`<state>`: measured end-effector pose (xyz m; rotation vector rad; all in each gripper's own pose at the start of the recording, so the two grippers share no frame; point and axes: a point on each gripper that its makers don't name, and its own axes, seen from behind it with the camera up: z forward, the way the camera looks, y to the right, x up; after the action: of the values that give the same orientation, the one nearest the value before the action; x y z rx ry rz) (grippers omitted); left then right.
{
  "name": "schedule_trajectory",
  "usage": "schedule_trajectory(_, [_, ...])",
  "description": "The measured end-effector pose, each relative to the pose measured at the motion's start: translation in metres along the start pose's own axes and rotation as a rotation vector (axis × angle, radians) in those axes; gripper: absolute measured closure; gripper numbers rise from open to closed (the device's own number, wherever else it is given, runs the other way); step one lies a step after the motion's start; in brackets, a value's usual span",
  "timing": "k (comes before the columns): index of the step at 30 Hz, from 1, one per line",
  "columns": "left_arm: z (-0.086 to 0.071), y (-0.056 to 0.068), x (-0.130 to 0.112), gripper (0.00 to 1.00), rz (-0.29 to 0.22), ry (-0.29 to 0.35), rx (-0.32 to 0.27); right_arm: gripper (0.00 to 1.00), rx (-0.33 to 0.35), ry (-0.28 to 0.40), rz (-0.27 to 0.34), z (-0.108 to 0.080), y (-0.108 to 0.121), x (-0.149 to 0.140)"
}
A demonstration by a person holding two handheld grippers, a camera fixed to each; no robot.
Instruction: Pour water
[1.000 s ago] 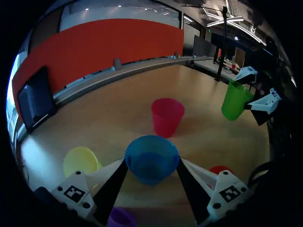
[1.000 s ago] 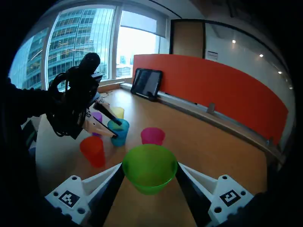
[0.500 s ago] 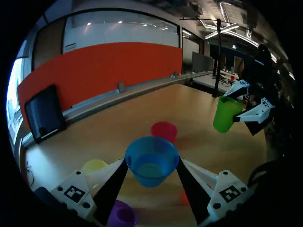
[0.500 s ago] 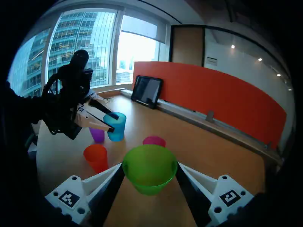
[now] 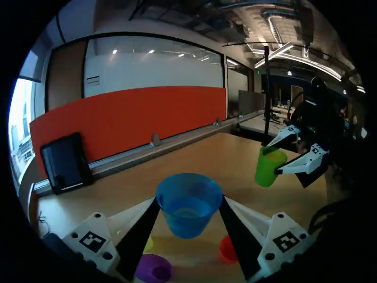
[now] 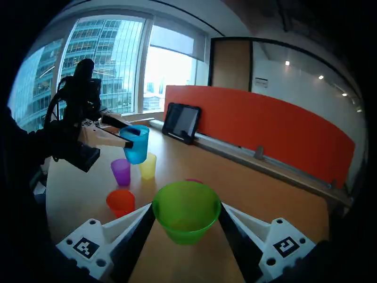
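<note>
Jaws on each gripper are clamped on a cup: the left gripper (image 5: 188, 203) holds the blue cup (image 5: 188, 224), the right gripper (image 6: 187, 210) the green cup (image 6: 186, 224). Below the green cup spreads the wooden table (image 6: 264, 188). Both cups hang upright and well apart, the blue one up and left of the green cup, seemingly holding water. Pouring likely means bringing its rim over the green cup and tipping. Lower left of the green cup stand an orange cup (image 6: 120, 202), purple cup (image 6: 121, 170) and yellow cup (image 6: 148, 166).

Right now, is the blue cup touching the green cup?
Apart. Left gripper view shows bare table between the blue cup and the green cup.
</note>
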<state>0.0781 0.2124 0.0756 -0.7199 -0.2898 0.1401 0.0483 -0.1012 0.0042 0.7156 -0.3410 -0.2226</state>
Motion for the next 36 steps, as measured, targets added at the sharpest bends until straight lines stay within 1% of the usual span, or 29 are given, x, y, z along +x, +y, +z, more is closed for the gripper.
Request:
schedule_trajectory(9, [-0.023, -0.003, 0.035, 0.13, 0.004, 0.1, 0.008, 0.07, 0.004, 0.033, 0.001, 0.002, -0.004, 0.01])
schedule_trajectory(18, [-0.046, -0.006, 0.066, 0.13, -0.007, 0.195, 0.016, 0.07, 0.001, 0.055, -0.003, 0.005, -0.006, 0.017])
schedule_trajectory(27, [-0.064, -0.005, 0.088, 0.13, -0.004, 0.251, 0.009, 0.07, 0.006, 0.089, -0.001, 0.008, -0.012, 0.028])
schedule_trajectory(30, [-0.069, -0.003, 0.092, 0.13, -0.003, 0.261, 0.002, 0.07, 0.009, 0.097, -0.002, 0.008, -0.014, 0.029])
schedule_trajectory(36, [-0.075, -0.001, 0.101, 0.13, -0.018, 0.284, -0.012, 0.07, 0.006, 0.109, -0.006, 0.009, -0.015, 0.032])
